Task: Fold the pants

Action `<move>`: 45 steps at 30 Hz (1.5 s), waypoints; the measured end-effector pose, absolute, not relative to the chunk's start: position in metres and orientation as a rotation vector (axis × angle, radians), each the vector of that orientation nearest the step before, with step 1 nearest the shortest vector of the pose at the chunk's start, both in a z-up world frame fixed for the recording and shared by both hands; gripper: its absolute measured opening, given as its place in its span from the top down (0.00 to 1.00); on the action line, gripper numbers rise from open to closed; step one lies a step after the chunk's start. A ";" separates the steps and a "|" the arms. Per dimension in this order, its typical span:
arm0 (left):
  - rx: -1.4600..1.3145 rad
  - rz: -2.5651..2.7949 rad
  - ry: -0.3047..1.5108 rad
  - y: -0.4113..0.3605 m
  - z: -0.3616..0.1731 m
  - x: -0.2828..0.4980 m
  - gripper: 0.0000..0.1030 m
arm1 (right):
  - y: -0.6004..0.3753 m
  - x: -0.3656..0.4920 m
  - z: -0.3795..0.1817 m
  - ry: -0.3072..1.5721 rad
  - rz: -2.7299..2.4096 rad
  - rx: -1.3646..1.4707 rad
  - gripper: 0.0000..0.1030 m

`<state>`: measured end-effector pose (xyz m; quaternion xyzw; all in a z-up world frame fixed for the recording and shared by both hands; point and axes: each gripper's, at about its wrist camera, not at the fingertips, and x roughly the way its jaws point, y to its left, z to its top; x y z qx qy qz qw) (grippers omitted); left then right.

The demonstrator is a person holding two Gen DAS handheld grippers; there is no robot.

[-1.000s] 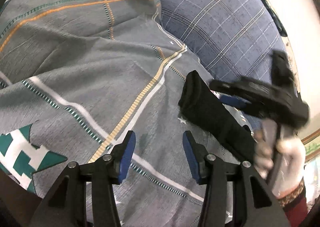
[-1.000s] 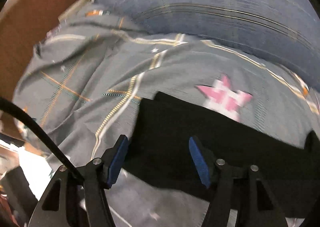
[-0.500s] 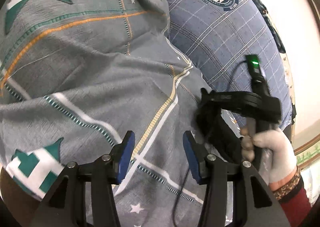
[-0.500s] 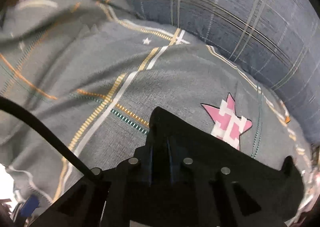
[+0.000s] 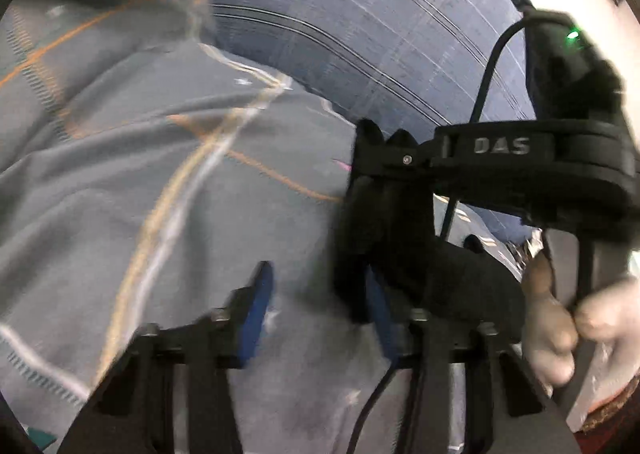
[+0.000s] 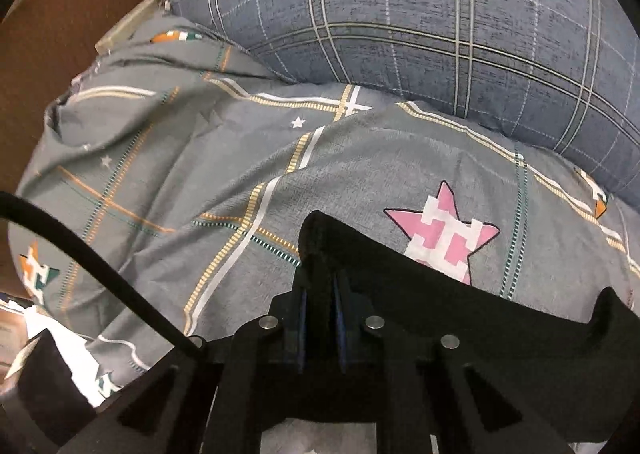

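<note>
The black pants [image 6: 460, 318] lie on the grey patterned bedspread [image 6: 192, 158]. My right gripper [image 6: 320, 318] is shut on the left edge of the pants, which stands up between its blue pads. In the left wrist view the right gripper [image 5: 384, 166] pinches the raised black cloth [image 5: 388, 238] from the right. My left gripper [image 5: 316, 314] is open and empty. Its right pad sits just behind the lifted cloth edge; its left pad is over the bare bedspread [image 5: 160, 182].
A large blue plaid pillow [image 6: 440, 22] lies along the far side of the bed, and shows blurred in the left wrist view [image 5: 380, 22]. A brown wooden headboard [image 6: 60, 14] stands at the left. A gloved hand [image 5: 580, 326] holds the right gripper's handle.
My right gripper closed on the pants edge and lifted it. My left gripper swung right toward the raised cloth, so the right gripper now looms large in its view.
</note>
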<state>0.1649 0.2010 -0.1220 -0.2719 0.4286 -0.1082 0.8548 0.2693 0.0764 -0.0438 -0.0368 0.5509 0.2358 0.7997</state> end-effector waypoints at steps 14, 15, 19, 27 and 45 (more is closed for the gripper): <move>-0.436 -0.437 0.990 0.058 -0.091 0.191 0.96 | -0.084 0.258 -0.034 1.099 0.452 0.216 0.89; -0.417 -0.451 1.001 0.044 -0.092 0.192 0.96 | -0.098 0.257 -0.036 1.098 0.440 0.244 0.89; -0.365 -0.479 1.037 0.000 -0.101 0.200 0.95 | -0.157 0.254 -0.048 1.097 0.378 0.341 0.89; -0.344 -0.562 1.096 -0.009 -0.098 0.175 0.74 | -0.208 0.260 -0.086 1.112 0.322 0.384 0.82; -0.456 -0.368 1.075 0.047 -0.114 0.226 0.64 | -0.219 0.247 -0.083 1.051 0.558 0.805 0.57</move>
